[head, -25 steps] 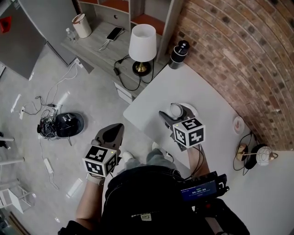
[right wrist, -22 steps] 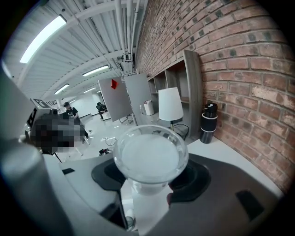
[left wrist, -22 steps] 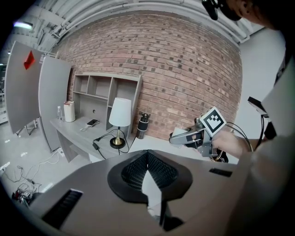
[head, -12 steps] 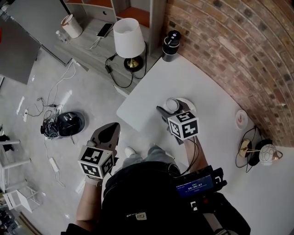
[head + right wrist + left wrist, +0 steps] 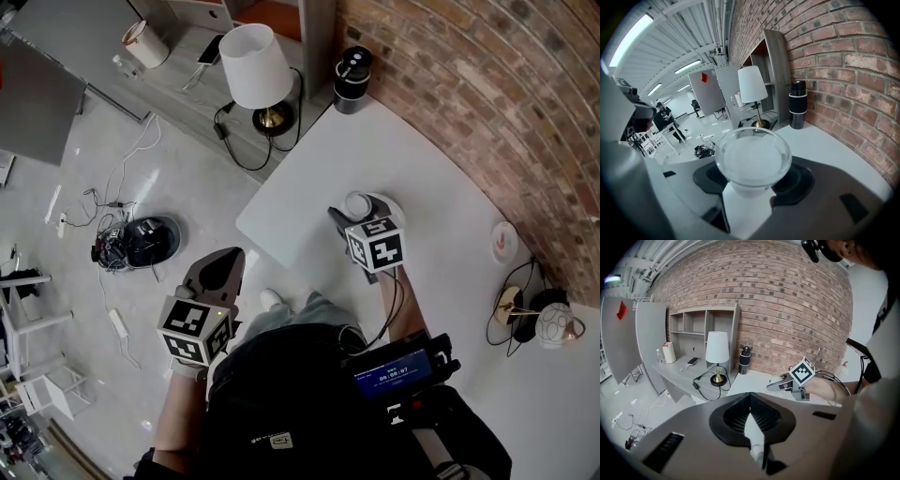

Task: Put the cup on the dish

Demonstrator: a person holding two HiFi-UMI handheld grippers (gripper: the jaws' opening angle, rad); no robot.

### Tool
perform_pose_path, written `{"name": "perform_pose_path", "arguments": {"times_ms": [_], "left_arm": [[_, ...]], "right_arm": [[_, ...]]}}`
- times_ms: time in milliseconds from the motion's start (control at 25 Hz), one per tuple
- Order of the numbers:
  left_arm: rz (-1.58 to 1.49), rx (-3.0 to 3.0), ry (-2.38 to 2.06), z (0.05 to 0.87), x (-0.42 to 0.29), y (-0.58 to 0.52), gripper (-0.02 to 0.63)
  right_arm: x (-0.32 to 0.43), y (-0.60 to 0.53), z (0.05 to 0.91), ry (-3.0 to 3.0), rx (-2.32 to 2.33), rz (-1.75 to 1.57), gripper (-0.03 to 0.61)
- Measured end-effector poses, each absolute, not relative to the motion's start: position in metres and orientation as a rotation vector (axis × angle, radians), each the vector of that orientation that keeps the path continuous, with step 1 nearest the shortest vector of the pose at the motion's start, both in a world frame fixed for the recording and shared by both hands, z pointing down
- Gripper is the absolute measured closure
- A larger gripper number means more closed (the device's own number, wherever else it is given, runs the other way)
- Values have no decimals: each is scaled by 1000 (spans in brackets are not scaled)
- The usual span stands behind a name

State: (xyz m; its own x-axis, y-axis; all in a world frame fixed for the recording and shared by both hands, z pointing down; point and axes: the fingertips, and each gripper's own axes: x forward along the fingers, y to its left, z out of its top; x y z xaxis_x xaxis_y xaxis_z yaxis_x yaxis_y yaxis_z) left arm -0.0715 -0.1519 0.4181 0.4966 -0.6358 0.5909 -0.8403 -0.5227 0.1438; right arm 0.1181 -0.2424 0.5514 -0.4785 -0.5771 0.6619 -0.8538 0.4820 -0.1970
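Right gripper [image 5: 360, 214]: the jaws are part closed and clamped on the lower body of a clear cup [image 5: 753, 158], which stands upright between them with its mouth up. I hold it out over the table. Left gripper [image 5: 750, 399]: the jaws are closed together with nothing between them. It hangs off the table's near-left side, above the floor and beside my leg, well apart from the work. Brick wall [image 5: 487, 84]: it runs along the far and right side of the scene. White table [image 5: 431, 178]: its far edge stands against that wall and most of the top is bare. Table lamp [image 5: 251, 52]: it has a white shade on a brass base and stands on a low grey shelf, beyond the table's far-left corner, with its black cord trailing beside it. Robot vacuum [image 5: 150, 239]: it sits on the floor to the left among loose cables. Black flask [image 5: 352, 75]: it stands upright on the table's far corner, close to the wall. White dish [image 5: 394, 208]: it lies on the table just ahead of the right gripper. From the head view the cup covers the dish's left part. I cannot tell whether the cup's base touches the dish or hangs just above it.
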Motion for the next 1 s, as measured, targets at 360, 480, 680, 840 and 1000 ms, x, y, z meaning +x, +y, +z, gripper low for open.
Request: {"name": "perform_pose_path", "arguments": {"times_ms": [360,480,680,840,1000], "left_arm": [[716,2302,-1223,428,-54,-151,607],[729,2291,-1221,431,-49,-150,607],[743,2282,-1222,434,-43,-150,607],[748,2273,-1224,436,-41,-150,607],[757,2256,-1228,439,-40,-147,607]], "right_arm": [[147,-248,594,-2149,1177,730,321],[153,-249,607,-2132,1171,745,321],[163,-251,626,-2103,1166,747,321],[168,-249,641,-2071,1154,735,321],[170,-249,654,-2049,1144,733,321]]}}
